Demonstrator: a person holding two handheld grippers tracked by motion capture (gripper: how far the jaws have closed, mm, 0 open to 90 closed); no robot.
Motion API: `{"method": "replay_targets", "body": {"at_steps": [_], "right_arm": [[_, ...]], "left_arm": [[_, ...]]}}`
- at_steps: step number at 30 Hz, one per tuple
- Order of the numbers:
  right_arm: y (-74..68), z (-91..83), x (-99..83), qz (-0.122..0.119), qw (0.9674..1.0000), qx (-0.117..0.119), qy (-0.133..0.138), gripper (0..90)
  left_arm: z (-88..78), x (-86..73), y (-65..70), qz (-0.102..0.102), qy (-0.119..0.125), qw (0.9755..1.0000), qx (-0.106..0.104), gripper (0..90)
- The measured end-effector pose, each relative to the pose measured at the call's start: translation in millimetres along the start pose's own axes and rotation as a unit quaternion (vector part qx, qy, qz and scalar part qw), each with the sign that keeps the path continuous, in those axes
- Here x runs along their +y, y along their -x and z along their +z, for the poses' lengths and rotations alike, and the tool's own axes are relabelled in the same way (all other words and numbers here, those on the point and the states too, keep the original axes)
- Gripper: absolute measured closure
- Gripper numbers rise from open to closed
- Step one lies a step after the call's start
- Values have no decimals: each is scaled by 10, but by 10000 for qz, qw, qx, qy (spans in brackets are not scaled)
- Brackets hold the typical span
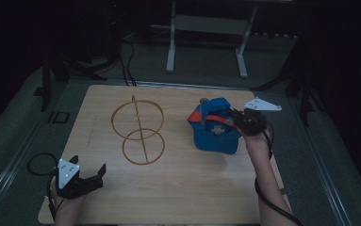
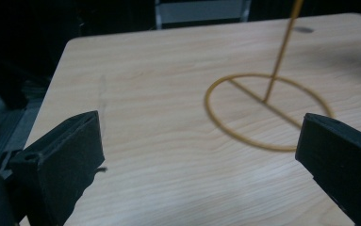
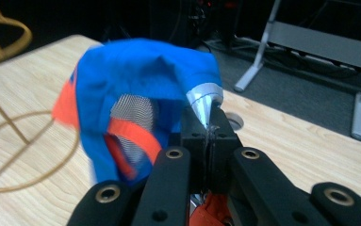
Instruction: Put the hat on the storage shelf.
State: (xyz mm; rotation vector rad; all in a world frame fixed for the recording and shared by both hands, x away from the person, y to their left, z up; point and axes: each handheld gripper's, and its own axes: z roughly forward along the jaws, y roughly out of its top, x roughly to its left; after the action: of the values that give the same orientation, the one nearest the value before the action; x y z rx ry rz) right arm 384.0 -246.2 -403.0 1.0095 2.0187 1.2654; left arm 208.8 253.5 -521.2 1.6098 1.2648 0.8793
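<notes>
No legible writing or brand mark is seen on any item.

Nearest, at the near left corner of the worktop, the left gripper is held low in a hand, its black, blocky fingers spread wide apart with nothing between them. A grey three-cornered plate with small dots is carried on its top, and a black cable is looped beside it off the worktop's left edge. The worktop is a pale wood-grain board with rounded corners.

Farther in, left of the middle, a thin golden wire stand is set on the board: a flat ring crossed by a straight bar at the base, a slim upright rod, and a second ring carried higher.

At the right, the right gripper is seen with its fingers pressed together on a fold of a blue fabric cap, which is held at the right side of the worktop. The cap is soft and crumpled, trimmed in orange, with a grey mesh panel and a silver-grey edge at the pinched spot.

Beyond the worktop, a grey metal frame is seen on the dark carpeted floor.
</notes>
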Motion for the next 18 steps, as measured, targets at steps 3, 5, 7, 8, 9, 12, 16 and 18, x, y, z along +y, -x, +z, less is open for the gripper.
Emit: {"method": "replay_targets", "body": {"at_steps": [3,5,7,8,9,12,16,18], "right_arm": [[-8,-99,53,-6,9999,-70,122,884],[-21,-170,92,-87,9997,-132,196,884],[-30,-248,132,-96,9995,-164,268,884],[-32,-283,153,-94,9994,-153,288,884],[-33,-315,171,-87,9994,-135,308,884],[-46,-397,209,-77,9993,-117,354,884],[-106,-505,249,-55,9988,25,479,883],[-160,-552,273,-114,9984,32,552,883]], "left_arm": [[-61,130,73,39,14,9997,-238,19],[-113,235,121,7,50,9991,-415,18],[-165,354,174,57,65,9984,-561,19],[-191,414,204,83,90,9984,-551,19],[-222,474,225,109,148,9979,-619,19],[-262,603,261,170,182,9972,-699,19],[-327,860,311,205,338,9955,-859,19],[-335,1049,377,372,377,9948,-867,19]]}}
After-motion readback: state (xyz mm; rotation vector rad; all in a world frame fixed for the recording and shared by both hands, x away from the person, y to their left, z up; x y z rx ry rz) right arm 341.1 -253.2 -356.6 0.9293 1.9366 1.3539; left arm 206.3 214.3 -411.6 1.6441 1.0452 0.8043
